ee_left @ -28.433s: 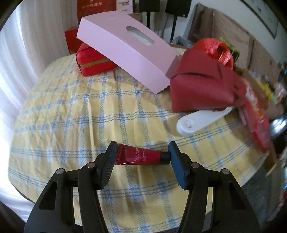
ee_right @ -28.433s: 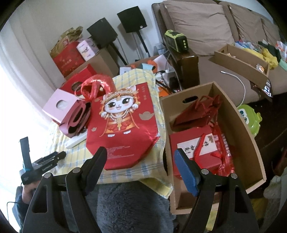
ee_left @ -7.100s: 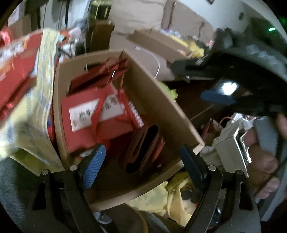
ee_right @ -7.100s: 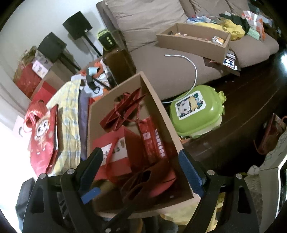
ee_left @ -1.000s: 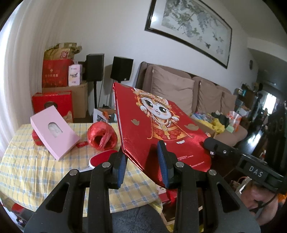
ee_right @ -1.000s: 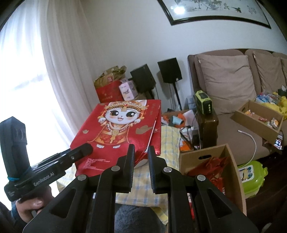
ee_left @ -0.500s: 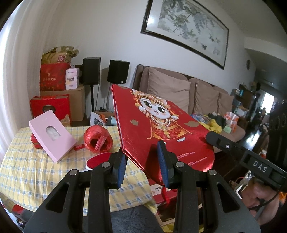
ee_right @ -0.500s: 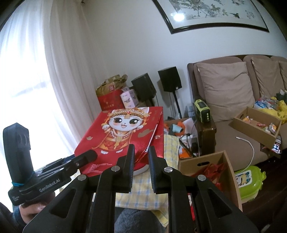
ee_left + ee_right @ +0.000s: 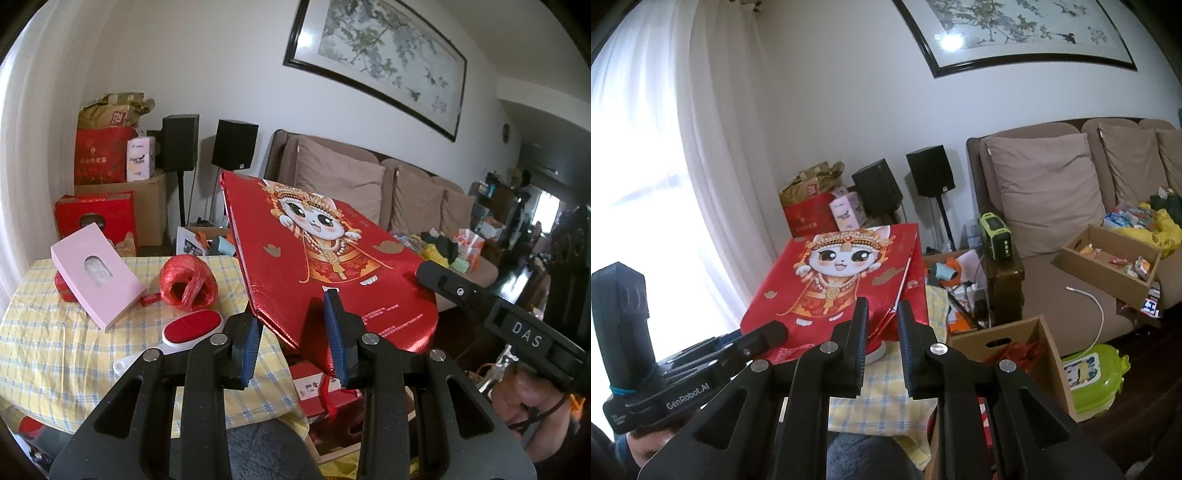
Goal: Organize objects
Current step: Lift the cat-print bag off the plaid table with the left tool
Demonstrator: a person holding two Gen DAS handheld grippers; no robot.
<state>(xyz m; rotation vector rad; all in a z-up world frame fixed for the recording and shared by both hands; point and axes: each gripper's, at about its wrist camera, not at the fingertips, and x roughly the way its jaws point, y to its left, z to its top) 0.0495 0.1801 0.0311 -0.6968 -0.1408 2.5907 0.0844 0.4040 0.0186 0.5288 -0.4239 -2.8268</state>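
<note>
Gift bag (image 9: 332, 273), red and glossy with a crowned cartoon cat printed on its face, is hanging flat and tilted in the air above the near edge of the desk (image 9: 55, 343), between my two tongs. I am gripping its lower edge: my left tongs (image 9: 293, 347) are clamped on the folded bottom, and my right tongs (image 9: 881, 341) are nearly together on the bag's corner at the other side. The bag is looking folded thin, creased along one side, foil surface catching light; I judge it light but floppy.

Progress, as I judge it: the cardboard box (image 9: 1015, 343) beside the desk is already holding red items, so part of the sorting is done, and this bag is not yet stowed. Remaining on the checked cloth are the pink box (image 9: 96, 273), the red ribbon coil (image 9: 188, 282) and the red lint brush (image 9: 192, 330), all lying loose near one another.
</note>
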